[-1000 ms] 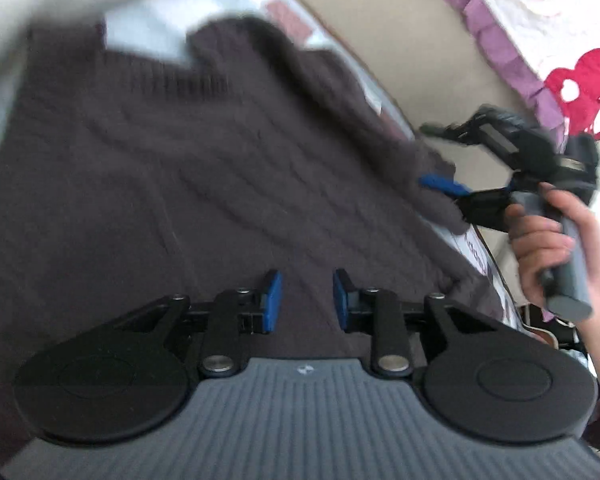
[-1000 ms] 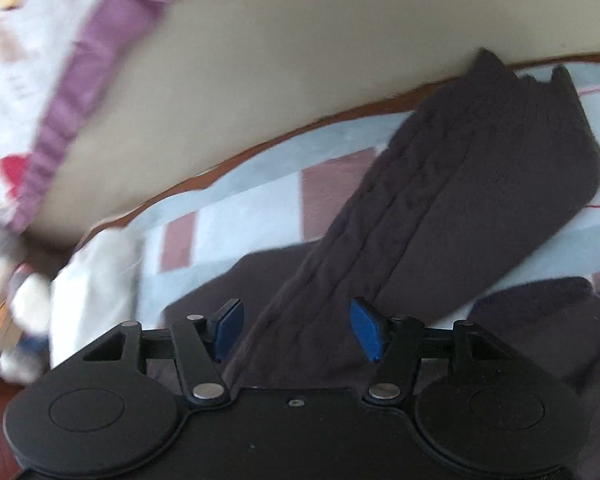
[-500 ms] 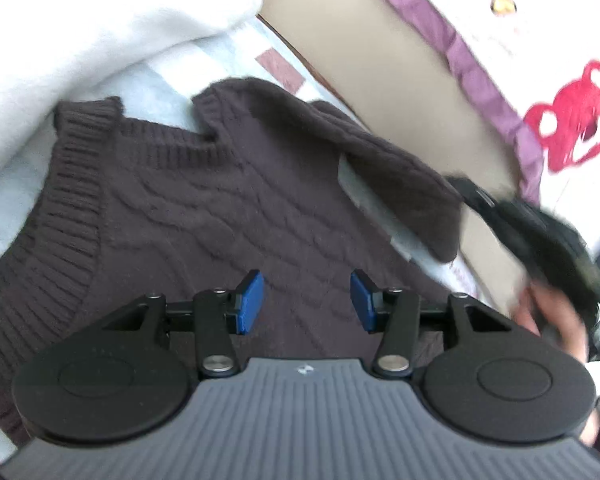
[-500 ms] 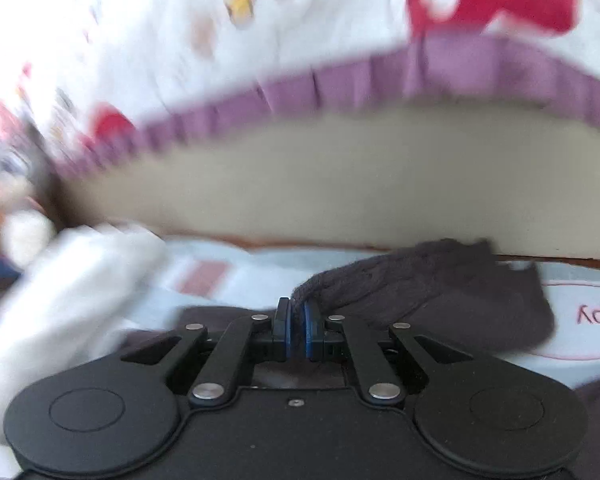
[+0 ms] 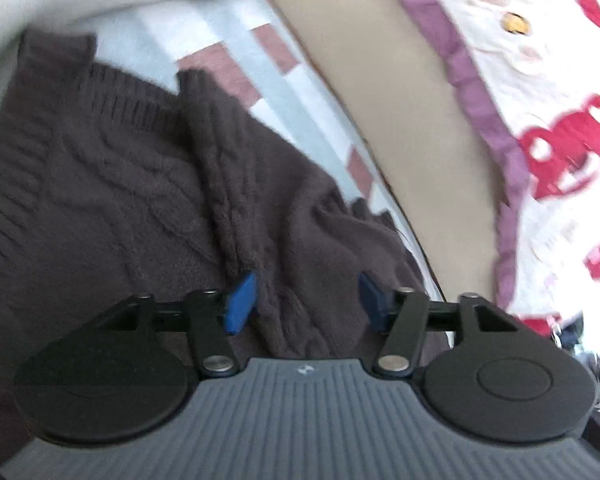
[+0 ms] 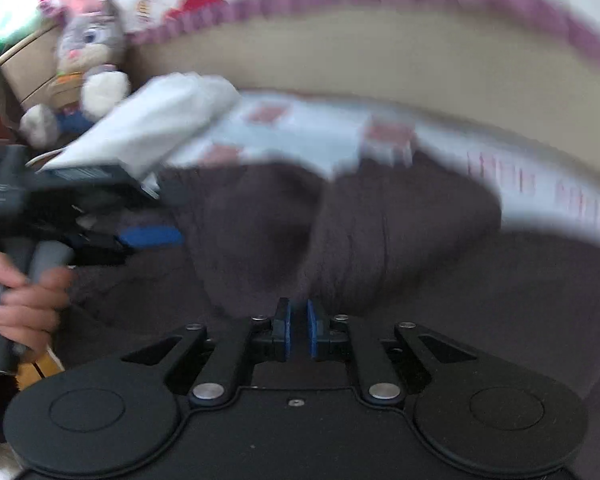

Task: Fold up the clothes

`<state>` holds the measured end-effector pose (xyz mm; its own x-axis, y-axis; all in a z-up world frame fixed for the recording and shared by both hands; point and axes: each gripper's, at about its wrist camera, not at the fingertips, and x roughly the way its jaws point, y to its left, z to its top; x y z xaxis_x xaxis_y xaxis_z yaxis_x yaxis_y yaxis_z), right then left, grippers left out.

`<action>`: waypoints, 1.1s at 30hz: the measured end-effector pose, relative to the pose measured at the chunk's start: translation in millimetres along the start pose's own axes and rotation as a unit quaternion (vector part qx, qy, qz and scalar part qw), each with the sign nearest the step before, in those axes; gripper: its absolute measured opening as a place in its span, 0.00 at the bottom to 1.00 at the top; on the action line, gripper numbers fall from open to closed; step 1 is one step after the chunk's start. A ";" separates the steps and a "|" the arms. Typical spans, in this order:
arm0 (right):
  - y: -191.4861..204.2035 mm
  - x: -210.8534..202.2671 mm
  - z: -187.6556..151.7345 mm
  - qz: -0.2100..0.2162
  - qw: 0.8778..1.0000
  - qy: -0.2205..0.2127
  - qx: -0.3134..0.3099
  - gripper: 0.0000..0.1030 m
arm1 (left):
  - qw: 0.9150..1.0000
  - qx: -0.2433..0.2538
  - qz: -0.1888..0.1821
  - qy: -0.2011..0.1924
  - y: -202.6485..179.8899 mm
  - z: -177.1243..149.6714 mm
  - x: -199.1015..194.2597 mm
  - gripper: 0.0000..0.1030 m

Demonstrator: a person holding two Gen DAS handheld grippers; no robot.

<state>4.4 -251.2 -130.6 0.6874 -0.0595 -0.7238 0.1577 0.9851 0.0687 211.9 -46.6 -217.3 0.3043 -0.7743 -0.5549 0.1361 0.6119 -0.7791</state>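
Both claws flank the sweater [image 5: 148, 200]: left opening, right pinching it.

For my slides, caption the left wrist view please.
Left gripper, jaws opening, over a folded ridge of the dark brown cable-knit sweater.

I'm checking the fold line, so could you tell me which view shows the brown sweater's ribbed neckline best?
The left wrist view: the brown sweater lies close, and its ribbed neckline is fairly sharp. The right wrist view shows the sweater only as a blurred dark mass, ribbing unreadable.
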 end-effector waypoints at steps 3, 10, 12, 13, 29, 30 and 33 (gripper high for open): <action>15.9 -15.2 30.1 -0.036 0.992 -0.051 -0.112 0.53 | 0.999 0.036 0.026 0.002 -12.4 -4.2 21.4 0.68; -13.7 91.3 49.0 -0.093 0.985 0.111 -0.094 0.53 | 0.977 0.187 0.097 -0.005 -40.8 -19.8 31.7 0.41; -21.9 99.6 32.3 -0.090 0.984 0.123 -0.096 0.48 | 0.975 0.198 0.103 -0.003 -43.2 -19.3 32.2 0.41; -22.8 96.4 25.5 -0.091 0.983 0.108 -0.114 0.21 | 0.975 0.198 0.104 -0.002 -43.5 -18.8 31.7 0.41; -50.9 -62.0 -93.4 -0.110 0.965 0.228 0.062 0.17 | 0.967 0.221 0.128 0.026 -43.8 -16.5 32.4 0.29; -50.8 -66.4 -94.1 -0.106 0.965 0.231 0.062 0.17 | 0.966 0.222 0.130 0.024 -44.1 -17.1 32.0 0.29; -55.0 -86.5 -83.5 -0.095 0.969 0.212 0.080 0.26 | 0.967 0.216 0.131 0.020 -43.1 -16.3 31.3 0.29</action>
<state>-122.9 -286.8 -129.0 0.2870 -0.1329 -0.9487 0.3851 0.9228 -0.0128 200.2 -99.8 -205.9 0.3469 -0.5830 -0.7347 0.4432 0.7923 -0.4194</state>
